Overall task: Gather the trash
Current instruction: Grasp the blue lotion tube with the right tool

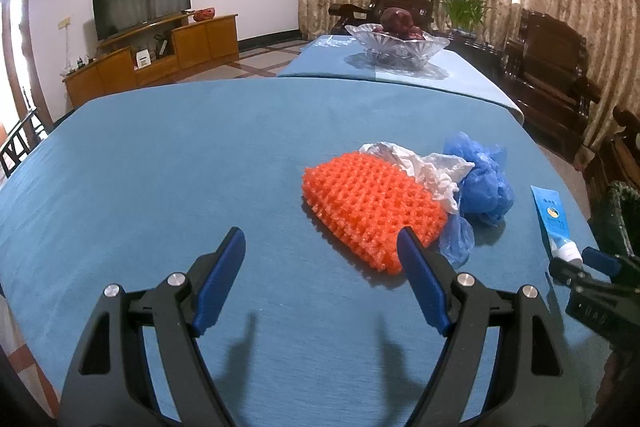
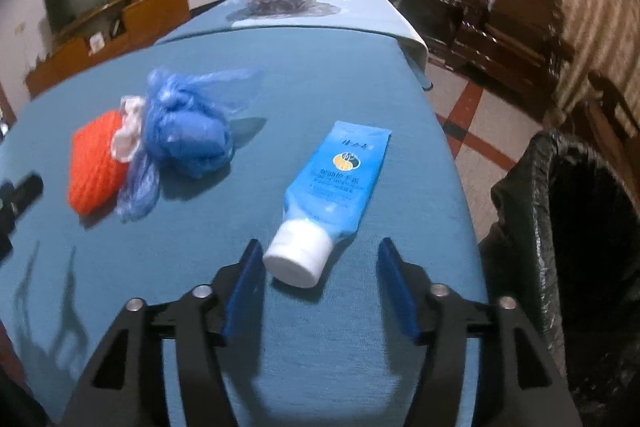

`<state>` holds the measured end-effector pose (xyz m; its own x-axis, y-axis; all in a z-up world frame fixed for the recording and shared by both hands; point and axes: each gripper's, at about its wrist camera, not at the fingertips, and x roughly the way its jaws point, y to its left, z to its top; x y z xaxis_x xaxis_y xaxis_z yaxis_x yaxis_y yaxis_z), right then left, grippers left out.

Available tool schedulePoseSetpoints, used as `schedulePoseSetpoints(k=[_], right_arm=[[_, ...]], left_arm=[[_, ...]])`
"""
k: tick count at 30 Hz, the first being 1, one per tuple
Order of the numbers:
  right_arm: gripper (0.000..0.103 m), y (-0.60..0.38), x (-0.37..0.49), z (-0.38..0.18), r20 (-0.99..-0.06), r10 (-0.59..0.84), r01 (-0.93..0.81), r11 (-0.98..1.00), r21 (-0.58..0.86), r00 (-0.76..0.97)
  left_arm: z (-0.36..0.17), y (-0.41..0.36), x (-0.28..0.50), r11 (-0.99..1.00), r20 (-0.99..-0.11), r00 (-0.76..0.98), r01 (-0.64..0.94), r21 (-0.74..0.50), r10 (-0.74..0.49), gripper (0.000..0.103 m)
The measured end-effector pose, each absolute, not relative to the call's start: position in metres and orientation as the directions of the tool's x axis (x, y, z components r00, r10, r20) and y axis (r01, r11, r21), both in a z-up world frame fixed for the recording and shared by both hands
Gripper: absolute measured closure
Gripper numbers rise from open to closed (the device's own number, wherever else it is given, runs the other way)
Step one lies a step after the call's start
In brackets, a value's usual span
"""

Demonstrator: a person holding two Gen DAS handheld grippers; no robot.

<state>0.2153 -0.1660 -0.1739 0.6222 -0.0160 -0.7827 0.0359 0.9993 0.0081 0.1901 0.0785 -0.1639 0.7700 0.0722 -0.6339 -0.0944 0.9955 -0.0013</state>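
Note:
On the blue tablecloth lies an orange foam fruit net, with crumpled white paper and a bunched blue plastic bag against its far right side. My left gripper stands open just short of the net, its right finger overlapping the net's near edge. A blue tube with a white cap lies cap towards me near the table's right edge. My right gripper is open, the cap just in front of its fingertips and nothing pressed between the pads. The net and bag lie to its left.
A bin lined with a black bag stands off the table's right edge. A glass fruit bowl sits on the far table section. Dark wooden chairs line the right side by the curtains. A TV cabinet stands far left.

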Motion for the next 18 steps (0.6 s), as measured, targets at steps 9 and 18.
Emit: schedulePoseSetpoints(k=[9,18], right_arm=[[0.039,-0.159,0.229,-0.181,-0.777,-0.061,0.122,0.992,0.021,0.627],[0.06,-0.169,0.235,-0.178,-0.772,-0.03,0.115,0.992,0.056,0.635]], left_arm=[[-0.165,0.078,0.191,0.995,-0.635,0.769,-0.099,-0.004,0.074,0.027],[-0.168,0.078,0.191,0.995,-0.64,0.766,-0.1,-0.012,0.069,0.027]])
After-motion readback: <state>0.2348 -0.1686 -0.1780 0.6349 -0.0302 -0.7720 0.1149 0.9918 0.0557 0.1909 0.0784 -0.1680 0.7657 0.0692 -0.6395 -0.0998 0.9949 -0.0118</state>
